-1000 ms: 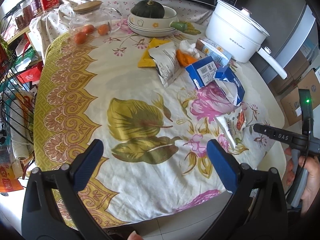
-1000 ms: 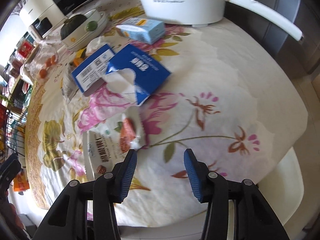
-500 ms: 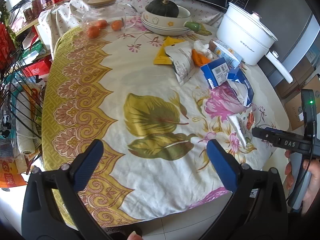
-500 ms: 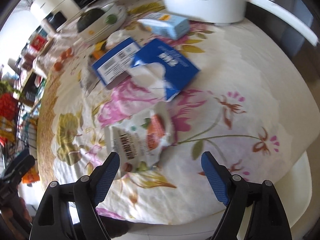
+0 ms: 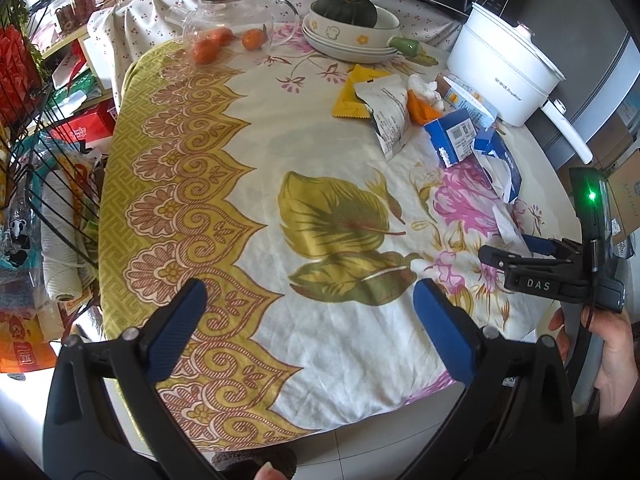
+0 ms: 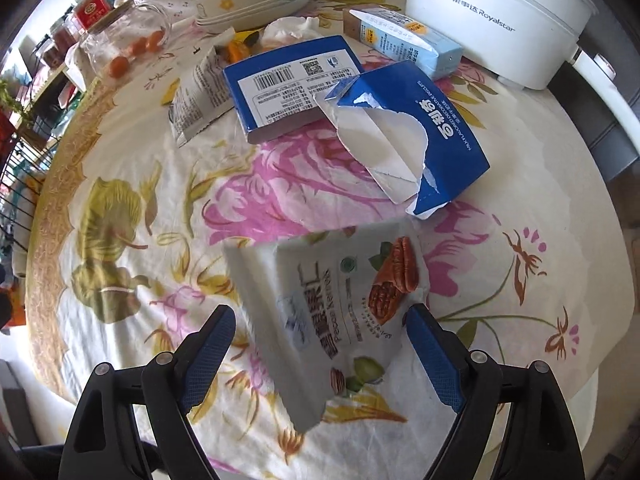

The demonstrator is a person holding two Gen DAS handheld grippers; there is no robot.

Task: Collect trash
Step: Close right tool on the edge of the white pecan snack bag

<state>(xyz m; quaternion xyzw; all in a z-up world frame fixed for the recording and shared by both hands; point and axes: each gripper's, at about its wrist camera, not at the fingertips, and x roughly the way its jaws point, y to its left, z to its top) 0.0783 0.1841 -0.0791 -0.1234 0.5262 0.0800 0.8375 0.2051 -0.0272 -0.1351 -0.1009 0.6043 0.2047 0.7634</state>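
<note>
A white pecan snack pouch (image 6: 340, 312) lies on the flowered tablecloth between the open jaws of my right gripper (image 6: 320, 356), which also shows in the left wrist view (image 5: 516, 252). Beyond it lie a torn blue box (image 6: 416, 136), a second blue box (image 6: 288, 84), a pale blue carton (image 6: 404, 40), a white wrapper (image 6: 196, 92) and crumpled tissue (image 6: 292, 28). In the left wrist view the same litter shows with a yellow packet (image 5: 352, 92). My left gripper (image 5: 308, 332) is open and empty over the table's near edge.
A white electric pot (image 5: 504, 72) stands at the back right. Stacked plates with a green squash (image 5: 348, 20), a glass jar (image 5: 236, 12) and oranges (image 5: 208, 48) stand at the back. A wire rack (image 5: 36, 152) with goods stands to the left.
My right gripper has opened wide and moved forward over the pecan pouch, which now lies between its jaws. My left gripper has drawn back and up, still open.
</note>
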